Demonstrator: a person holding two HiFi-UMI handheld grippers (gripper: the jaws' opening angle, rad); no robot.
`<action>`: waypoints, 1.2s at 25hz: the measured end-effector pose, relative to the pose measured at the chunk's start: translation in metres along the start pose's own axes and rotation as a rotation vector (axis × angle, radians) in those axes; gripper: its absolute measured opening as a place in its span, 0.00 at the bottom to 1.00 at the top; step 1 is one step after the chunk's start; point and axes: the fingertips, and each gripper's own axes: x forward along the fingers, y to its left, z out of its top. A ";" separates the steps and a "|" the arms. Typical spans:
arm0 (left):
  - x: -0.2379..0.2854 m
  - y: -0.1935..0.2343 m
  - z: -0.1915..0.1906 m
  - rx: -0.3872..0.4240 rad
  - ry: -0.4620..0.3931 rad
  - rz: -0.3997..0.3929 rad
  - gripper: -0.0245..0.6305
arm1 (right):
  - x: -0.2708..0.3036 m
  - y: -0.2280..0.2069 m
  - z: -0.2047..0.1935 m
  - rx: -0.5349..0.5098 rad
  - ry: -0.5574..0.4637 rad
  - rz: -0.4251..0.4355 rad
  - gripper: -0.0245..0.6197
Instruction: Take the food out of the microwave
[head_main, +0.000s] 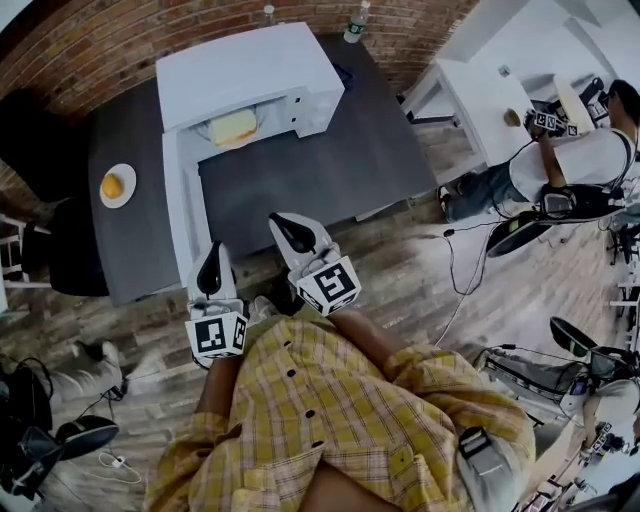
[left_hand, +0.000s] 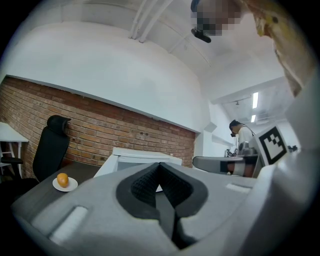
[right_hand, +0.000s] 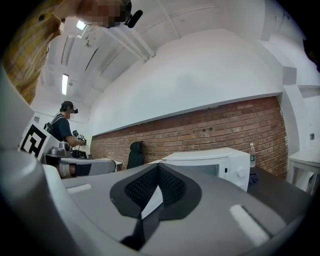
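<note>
A white microwave (head_main: 250, 75) stands on the dark table (head_main: 330, 170) with its door (head_main: 185, 215) swung open toward me. Inside lies the food (head_main: 233, 127), a pale yellow piece on a plate. Both grippers hang in front of the table's near edge, well short of the microwave. My left gripper (head_main: 209, 272) is shut and empty, just off the end of the open door. To its right, my right gripper (head_main: 292, 232) is likewise shut with nothing in it. The left gripper view looks over the shut left gripper (left_hand: 159, 170) to the microwave (left_hand: 145, 157); the right gripper (right_hand: 158, 172) also faces the microwave (right_hand: 210, 162).
An orange (head_main: 112, 185) on a small white plate sits at the table's left side. A black office chair (head_main: 30, 135) stands left of the table. Two bottles (head_main: 357, 20) stand by the brick wall. Another person (head_main: 570, 165) works at a white table to the right; cables lie on the floor.
</note>
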 end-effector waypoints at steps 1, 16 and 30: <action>0.003 0.001 0.001 -0.001 0.001 0.001 0.04 | 0.003 -0.003 -0.001 0.004 0.003 0.003 0.05; 0.054 -0.008 0.001 0.014 0.012 0.018 0.04 | 0.035 -0.042 -0.007 0.020 0.017 0.047 0.04; 0.082 0.002 -0.008 -0.038 0.025 -0.001 0.04 | 0.097 -0.102 -0.077 0.440 0.105 0.020 0.03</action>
